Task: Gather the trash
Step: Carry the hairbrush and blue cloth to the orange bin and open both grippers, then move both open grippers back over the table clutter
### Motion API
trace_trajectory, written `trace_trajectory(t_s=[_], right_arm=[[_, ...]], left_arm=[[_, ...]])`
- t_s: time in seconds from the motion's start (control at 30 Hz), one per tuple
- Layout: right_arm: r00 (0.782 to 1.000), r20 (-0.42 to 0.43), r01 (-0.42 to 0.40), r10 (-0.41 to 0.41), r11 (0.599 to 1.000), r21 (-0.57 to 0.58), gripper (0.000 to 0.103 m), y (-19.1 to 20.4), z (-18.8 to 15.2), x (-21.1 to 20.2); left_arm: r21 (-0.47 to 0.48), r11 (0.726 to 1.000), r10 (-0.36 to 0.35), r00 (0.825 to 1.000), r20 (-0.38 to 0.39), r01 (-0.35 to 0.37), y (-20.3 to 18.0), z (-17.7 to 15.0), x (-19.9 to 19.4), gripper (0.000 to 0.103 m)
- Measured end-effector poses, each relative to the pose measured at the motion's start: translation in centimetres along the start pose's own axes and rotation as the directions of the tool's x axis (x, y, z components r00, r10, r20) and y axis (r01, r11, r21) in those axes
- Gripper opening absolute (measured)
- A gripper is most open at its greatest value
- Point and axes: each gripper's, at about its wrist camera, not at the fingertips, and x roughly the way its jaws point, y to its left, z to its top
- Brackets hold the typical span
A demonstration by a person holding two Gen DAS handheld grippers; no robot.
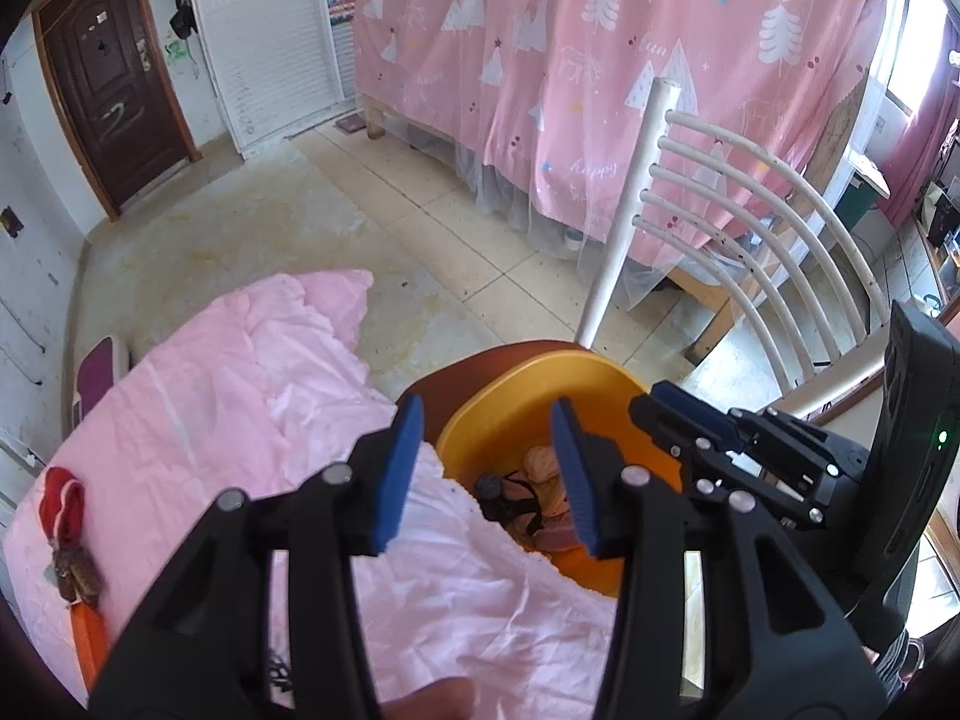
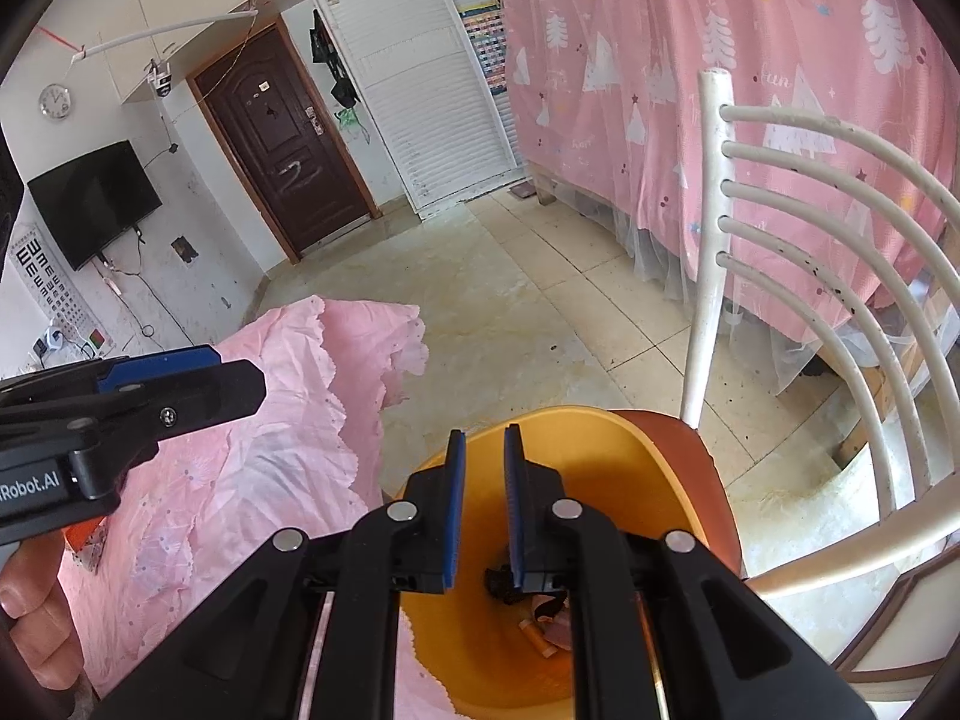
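Note:
An orange bin [image 1: 540, 372] [image 2: 576, 420] stands on the brown seat [image 1: 444, 378] of a white chair. Wrappers and other scraps [image 1: 540, 498] [image 2: 540, 618] lie at its bottom. My left gripper [image 1: 486, 414] hangs open over the bin's near rim and the pink cloth [image 1: 240, 396], with nothing between its blue pads. In the right wrist view the left gripper [image 2: 180, 384] reaches in from the left, above the cloth. My right gripper [image 2: 485, 438] is shut and empty, pointing down into the bin; its tip [image 1: 660, 414] shows just right of the bin.
A red fabric item with brown bits [image 1: 60, 498] lies on the cloth's left part, an orange object [image 1: 90, 630] below it. The chair's white slatted back [image 1: 750, 228] [image 2: 810, 210] rises behind the bin. A pink-draped bed [image 1: 600, 60], a brown door [image 2: 282, 138] and tiled floor [image 2: 510, 300] lie beyond.

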Motion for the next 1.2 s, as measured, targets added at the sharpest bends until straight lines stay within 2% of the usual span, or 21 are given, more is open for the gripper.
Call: trace_trajectory(t_s=[0.17,0.23,0.33,0.43,0.47,0.5,0.57,0.93,1.2], right_arm=[[1.000,0.002,-0.003,0.004,0.999,-0.042,0.002,2.7,0.2,-0.2],[1.000,0.005,-0.001,0.002,0.998,-0.065,0.003,4.2,0.4,-0.2],[1.000,0.005,-0.002,0.003,0.996,-0.089,0.006,5.9,0.5,-0.2],[1.000,0.005,-0.005,0.006,0.993,-0.117,0.014,8.0,0.8,-0.2],[1.000,0.006,-0.007,0.007,0.992,-0.127,0.023,8.8,0.9,-0.2],[1.000,0.008,-0.009,0.010,0.991,-0.136,0.036,9.6,0.8,-0.2],[1.000,0.017,-0.014,0.016,0.989,-0.146,0.053,10.9,0.7,-0.4],[0.998,0.000,-0.053,0.055,0.970,-0.237,0.054,18.6,0.0,-0.1],[0.995,-0.038,-0.097,0.090,0.948,-0.304,0.054,24.0,-1.5,0.6]], left_arm=[[-0.030,1.000,-0.002,1.000,0.029,0.002,1.9,-0.7,-2.1,0.042],[-0.055,0.998,0.003,0.999,0.044,-0.001,3.1,-1.1,-3.1,0.049],[-0.089,0.996,0.008,0.998,0.064,-0.003,4.9,-1.7,-4.5,0.050],[-0.116,0.993,0.013,0.997,0.077,-0.004,6.5,-2.5,-5.6,0.050],[-0.127,0.992,0.018,0.996,0.082,-0.007,7.2,-2.8,-6.1,0.050],[-0.137,0.991,0.020,0.996,0.088,-0.008,7.9,-3.2,-6.6,0.050],[-0.153,0.988,0.024,0.995,0.097,-0.008,8.9,-3.9,-7.4,0.050],[-0.248,0.968,0.059,0.986,0.155,-0.019,15.2,-8.1,-11.8,0.051],[-0.338,0.940,0.107,0.979,0.173,-0.043,20.1,-11.8,-14.4,0.052]])
